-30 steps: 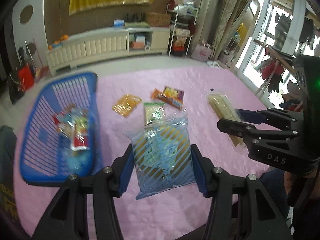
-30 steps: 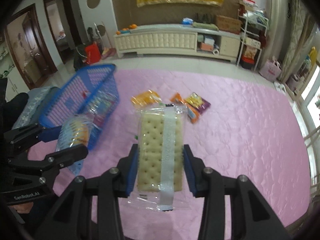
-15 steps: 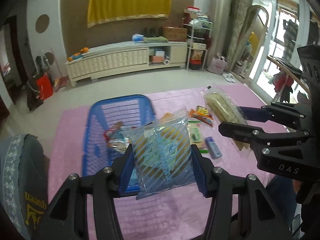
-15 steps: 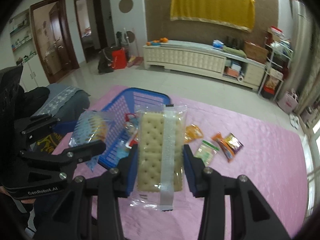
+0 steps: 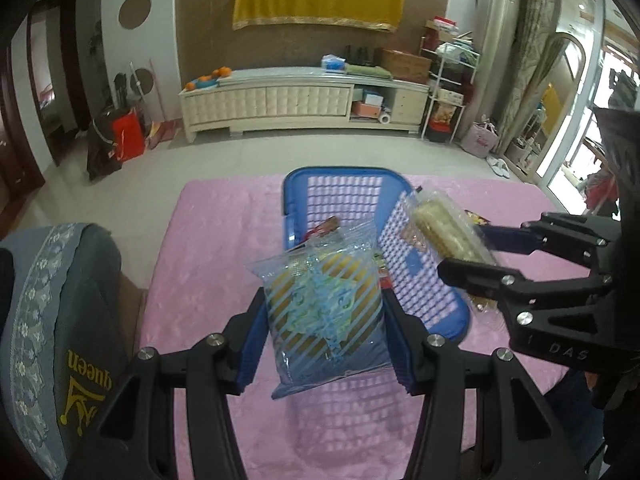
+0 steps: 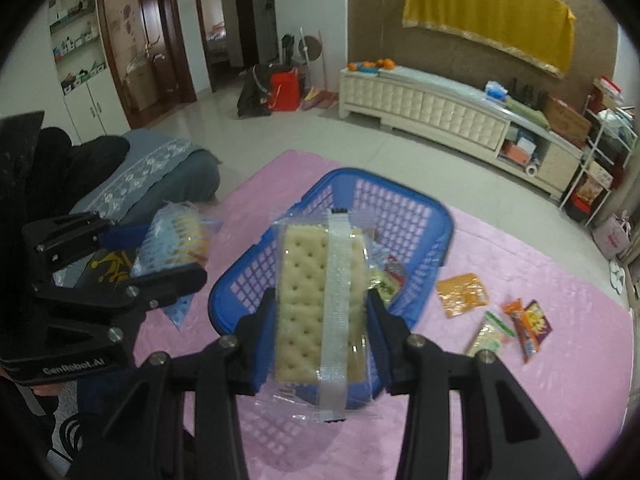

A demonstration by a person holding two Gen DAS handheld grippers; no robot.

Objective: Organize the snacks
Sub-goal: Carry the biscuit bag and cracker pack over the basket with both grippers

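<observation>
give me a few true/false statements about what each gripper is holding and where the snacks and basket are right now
1. The left gripper holds a blue striped snack bag between its fingers. True.
2. The right gripper is open with nothing in it. False: it is shut on a clear cracker pack.
3. The blue basket holds no snacks. False: a few packets lie inside it.
4. Several snack packets lie on the pink cover to the right of the basket, among them an orange packet. True.
5. The basket is red. False: it is blue.
</observation>
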